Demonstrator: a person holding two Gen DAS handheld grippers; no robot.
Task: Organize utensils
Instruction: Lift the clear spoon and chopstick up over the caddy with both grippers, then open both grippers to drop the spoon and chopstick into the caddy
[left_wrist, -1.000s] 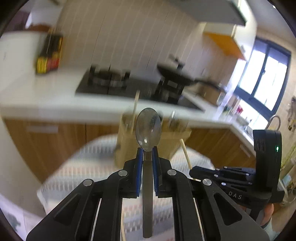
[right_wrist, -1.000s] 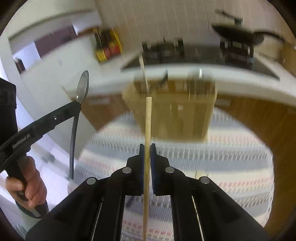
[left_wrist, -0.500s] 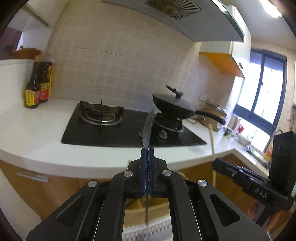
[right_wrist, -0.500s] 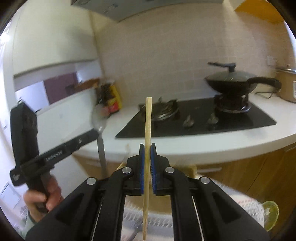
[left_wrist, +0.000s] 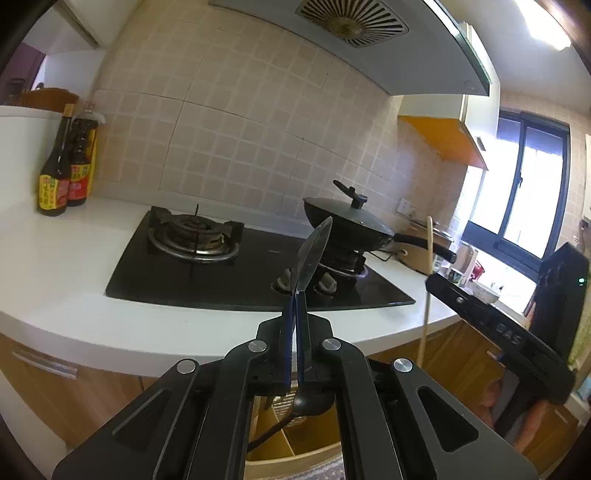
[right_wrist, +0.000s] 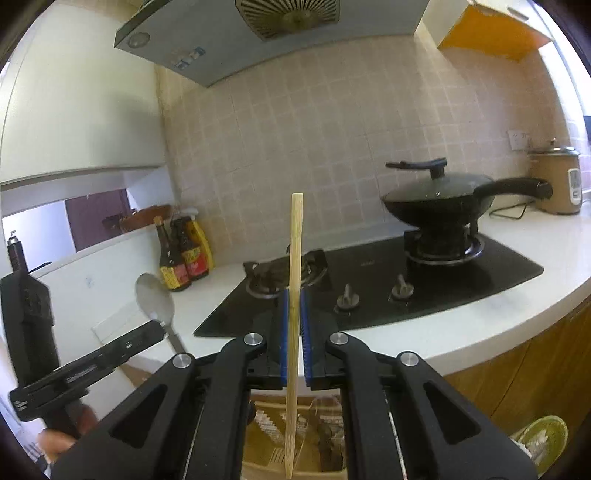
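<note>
Left wrist view, swept left to right. Sauce bottles (left_wrist: 61, 173) stand at the far left of the white counter (left_wrist: 55, 266); I can't read the labels. Next comes the black hob (left_wrist: 236, 273) with a bare burner, then a lidded wok (left_wrist: 345, 221) on the second burner. Centre frame, my left gripper (left_wrist: 295, 314) has its blue pads pinched together on the metal spoon (left_wrist: 310, 254), which I see nearly edge-on with the bowl up; the handle drops out of sight behind the fingers. Below, between the gripper arms, a wooden organizer (left_wrist: 291, 439) shows only in part, with a dark ladle-like shape inside that I can't identify. To the right, the right gripper (left_wrist: 430, 282) carries a chopstick (left_wrist: 428, 266) upright; its lower end passes behind my gripper body. A hand under that gripper is blurred and cut off.

Right wrist view: at the left the left gripper (right_wrist: 157, 328) and spoon (right_wrist: 155, 302) appear again, bowl facing me, with the hand at the bottom edge mostly cropped. In the centre my right gripper (right_wrist: 293, 314) is clamped on the chopstick (right_wrist: 295, 258), upright, its tip low over the organizer (right_wrist: 266, 443), whose compartments are largely hidden; I can't tell which one lies beneath. A rice cooker (right_wrist: 556, 181) sits far right, and a greenish object (right_wrist: 543, 439) at the bottom corner is unclear.
</note>
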